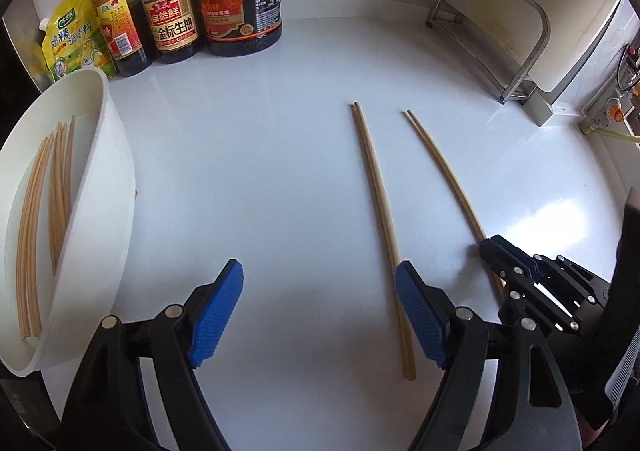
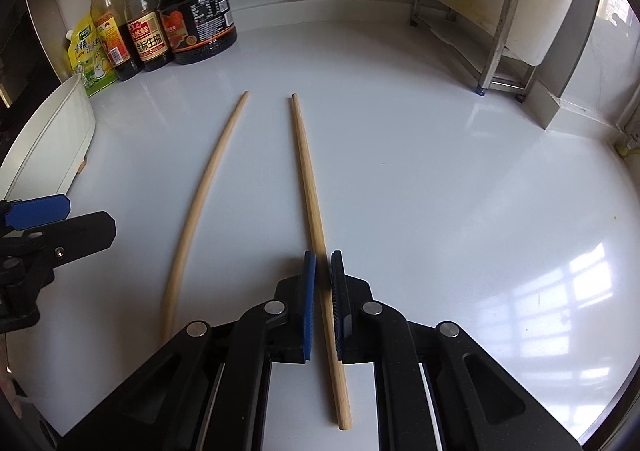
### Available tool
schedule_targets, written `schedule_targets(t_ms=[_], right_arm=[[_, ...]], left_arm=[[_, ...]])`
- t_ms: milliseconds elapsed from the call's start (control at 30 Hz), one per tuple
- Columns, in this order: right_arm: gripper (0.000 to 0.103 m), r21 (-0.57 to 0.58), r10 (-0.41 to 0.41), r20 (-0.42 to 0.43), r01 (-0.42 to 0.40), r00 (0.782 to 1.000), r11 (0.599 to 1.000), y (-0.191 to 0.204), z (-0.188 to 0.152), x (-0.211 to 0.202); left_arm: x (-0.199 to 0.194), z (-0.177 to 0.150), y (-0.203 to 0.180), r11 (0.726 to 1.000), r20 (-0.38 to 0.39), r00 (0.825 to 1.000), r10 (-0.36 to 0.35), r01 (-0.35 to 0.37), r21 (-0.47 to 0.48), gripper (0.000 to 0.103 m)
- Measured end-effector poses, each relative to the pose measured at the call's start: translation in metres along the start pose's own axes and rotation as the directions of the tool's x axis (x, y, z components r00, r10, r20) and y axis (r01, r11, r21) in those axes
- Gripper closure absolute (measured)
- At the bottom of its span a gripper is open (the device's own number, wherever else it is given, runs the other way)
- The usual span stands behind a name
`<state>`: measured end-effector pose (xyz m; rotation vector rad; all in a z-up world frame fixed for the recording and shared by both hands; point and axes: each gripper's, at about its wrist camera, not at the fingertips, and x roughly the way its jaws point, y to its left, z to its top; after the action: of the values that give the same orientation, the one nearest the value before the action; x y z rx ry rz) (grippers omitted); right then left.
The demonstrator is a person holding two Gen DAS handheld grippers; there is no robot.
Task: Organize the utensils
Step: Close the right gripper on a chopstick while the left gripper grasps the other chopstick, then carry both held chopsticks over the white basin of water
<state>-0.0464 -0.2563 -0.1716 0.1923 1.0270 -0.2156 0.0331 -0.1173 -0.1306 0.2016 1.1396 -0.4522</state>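
Right tongs point(image 2: 322, 265): closed on the right chopstick point(image 2: 308, 187), centre of frame, near its lower end.
Left tongs point(image 1: 320, 311): wide, holding nothing; the left chopstick point(image 1: 378, 207) lies beside my right pad, not between the two.
Tray point(image 1: 116, 187): left edge of frame, chopsticks already inside.
Next, my judgement: lift level; gripped off-centre, the far tip may droop.
Left: shift over the stick before closing.

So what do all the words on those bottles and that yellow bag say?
Clear-necked soy bottle: "自然鲜", "金标生抽".
Yellow pouch: "鸡精", "调味料"; the rest is too blurred.
Yellow-capped bottle: label too blurred.
Big dark jug: print too small.
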Motion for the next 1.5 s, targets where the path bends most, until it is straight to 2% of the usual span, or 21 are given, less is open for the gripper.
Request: schedule_targets(t_ms=[267,400,433,533,733,933,1033,1100,1133,1167,1200,1400,1500], right_arm=[[0.095,0.025,0.001,0.005,-0.001,1.000,1.000,-0.032,-0.002,-0.002],[0.095,0.022,0.026,0.000,-0.026,1.000,0.999,-0.037,-0.001,-0.003],[0.094,0.018,0.024,0.001,-0.025,1.000,1.000,-0.038,-0.001,-0.002],[0.080,-0.002,0.016,0.004,-0.016,1.000,1.000,-0.038,0.000,-0.002],[0.079,-0.053,0.004,0.012,-0.004,1.000,0.999,-0.037,0.004,0.003],[0.079,-0.122,0.016,0.021,-0.014,1.000,0.992,-0.032,0.004,0.004],[0.079,-0.131,0.025,0.024,-0.022,0.999,0.991,-0.032,0.006,0.005],[0.080,-0.136,0.030,0.024,-0.026,0.999,0.990,-0.031,0.006,0.006],[0.084,-0.141,0.035,0.024,-0.031,0.999,0.990,-0.030,0.007,0.006],[0.093,-0.148,0.041,0.022,-0.038,0.999,0.988,-0.028,0.007,0.006],[0.096,-0.154,0.043,0.019,-0.040,0.999,0.987,-0.027,0.008,0.006],[0.097,-0.094,0.088,-0.006,-0.088,0.996,0.992,-0.028,0.009,0.005],[0.097,-0.042,0.112,-0.015,-0.113,0.994,0.993,-0.030,0.011,0.001]], left_arm=[[0.022,0.001,-0.017,1.000,0.024,1.000,-0.004,0.004,-0.006,0.026],[0.026,0.002,-0.019,1.000,0.039,0.999,0.012,-0.011,-0.015,0.026],[0.027,0.002,-0.020,1.000,0.044,0.999,0.019,-0.018,-0.014,0.026],[0.029,0.003,-0.020,0.999,0.047,0.998,0.043,-0.042,-0.018,0.026],[0.039,0.001,-0.022,0.998,0.030,0.998,0.059,-0.058,-0.029,0.026],[0.040,-0.005,-0.028,0.996,0.057,0.995,0.086,-0.086,-0.010,0.028],[0.038,-0.005,-0.031,0.997,0.073,0.994,0.080,-0.081,0.003,0.042],[0.037,-0.004,-0.033,0.997,0.074,0.995,0.072,-0.073,0.008,0.062],[0.036,-0.003,-0.035,0.998,0.071,0.995,0.067,-0.068,0.012,0.069],[0.036,-0.002,-0.036,0.998,0.066,0.996,0.059,-0.060,0.015,0.085],[0.036,-0.001,-0.037,0.999,0.057,0.997,0.048,-0.049,0.018,0.095],[0.034,0.001,-0.034,1.000,0.000,1.000,-0.006,0.006,-0.003,0.096],[0.022,0.002,-0.031,1.000,0.007,1.000,-0.010,0.010,0.005,0.096]])
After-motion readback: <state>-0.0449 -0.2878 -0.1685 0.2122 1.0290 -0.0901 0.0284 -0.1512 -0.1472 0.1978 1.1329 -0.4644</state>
